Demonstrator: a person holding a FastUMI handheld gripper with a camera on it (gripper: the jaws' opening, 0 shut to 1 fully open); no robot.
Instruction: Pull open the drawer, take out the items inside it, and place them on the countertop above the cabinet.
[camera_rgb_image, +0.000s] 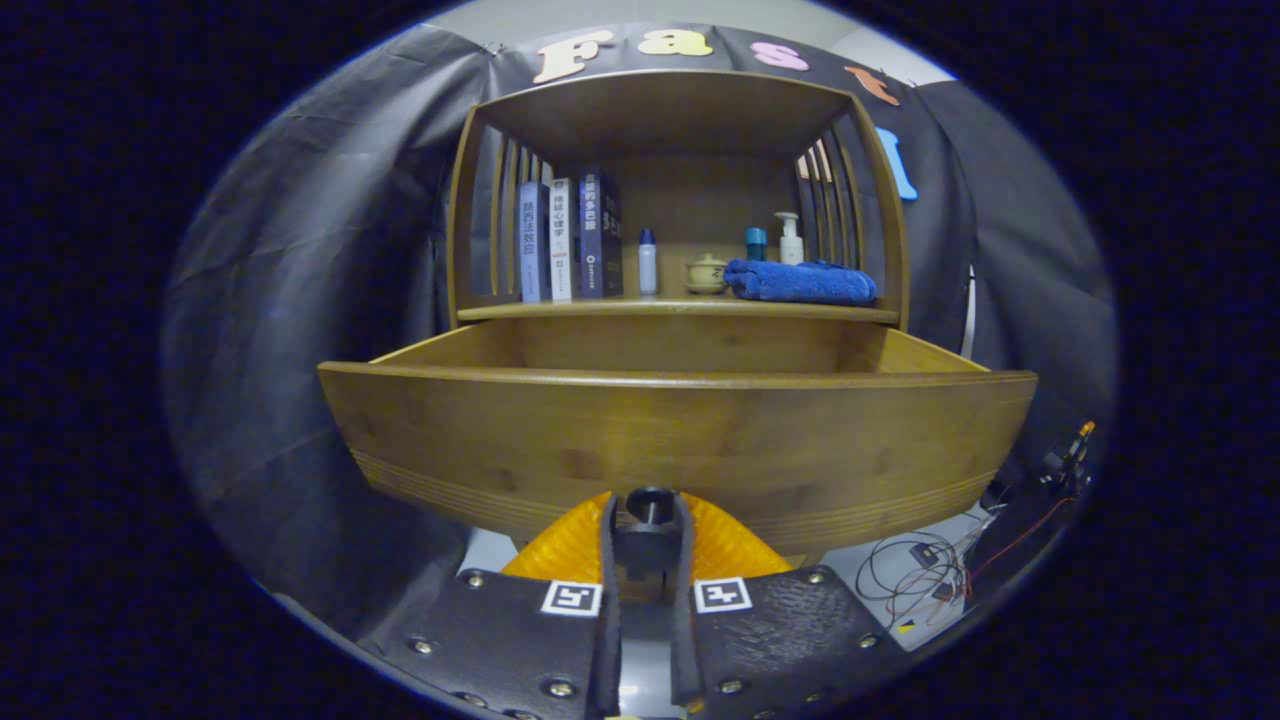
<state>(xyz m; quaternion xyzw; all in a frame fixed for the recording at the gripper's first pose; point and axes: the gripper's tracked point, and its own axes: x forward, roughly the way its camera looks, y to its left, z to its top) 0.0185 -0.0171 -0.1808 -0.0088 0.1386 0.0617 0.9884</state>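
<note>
The drawer (680, 440) stands pulled well out of the cabinet (680, 150), its front panel close ahead of the gripper (648, 530), whose fingers are narrowed on the drawer's knob (650, 503), apparently pressing it from both sides. The opening step looks done. The drawer's inside is hidden behind its front, so what it holds cannot be told. On the countertop (680, 309) above, books (570, 240) stand at the left, a towel (800, 282) and bottles (790, 238) at the right. Taking out and placing the items remains.
</note>
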